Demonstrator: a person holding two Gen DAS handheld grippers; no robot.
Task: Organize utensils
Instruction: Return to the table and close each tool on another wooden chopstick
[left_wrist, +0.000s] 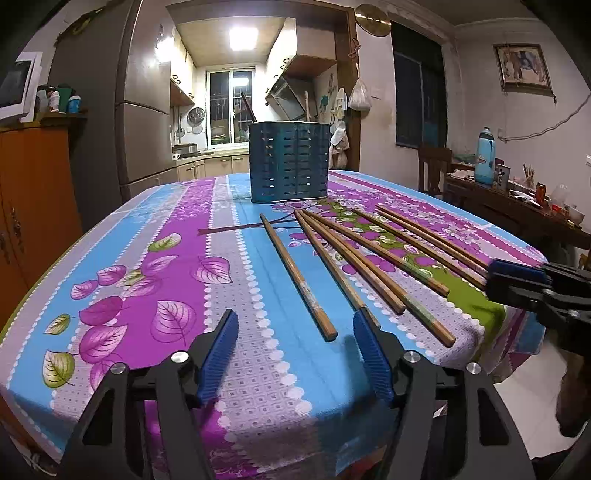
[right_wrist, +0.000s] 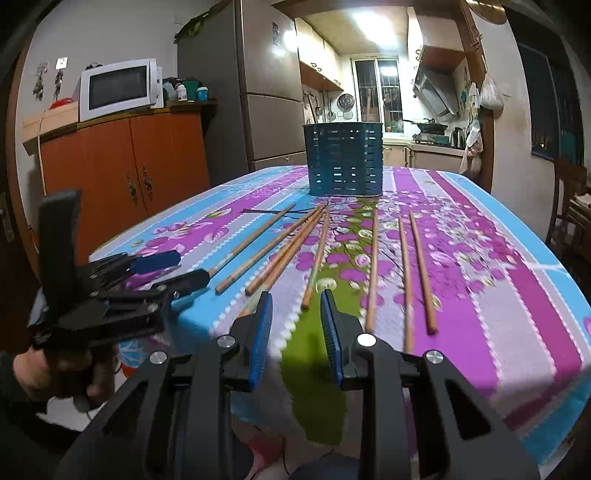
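Wooden chopsticks (left_wrist: 299, 277) lie before slotted teal holder (left_wrist: 290, 162).

Each black gripper (left_wrist: 293, 323) (right_wrist: 295, 304) has ribbed blue pads (left_wrist: 373, 356) and silver screws.

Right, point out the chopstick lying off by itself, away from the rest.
The leftmost chopstick, alone on the blue stripe with a clear gap to its neighbours, its near end just ahead of the left tool. The others lie bunched or paired further right.

Table (left_wrist: 221, 369): floral cloth (left_wrist: 155, 240), chopsticks (left_wrist: 299, 275), holder (left_wrist: 290, 162)
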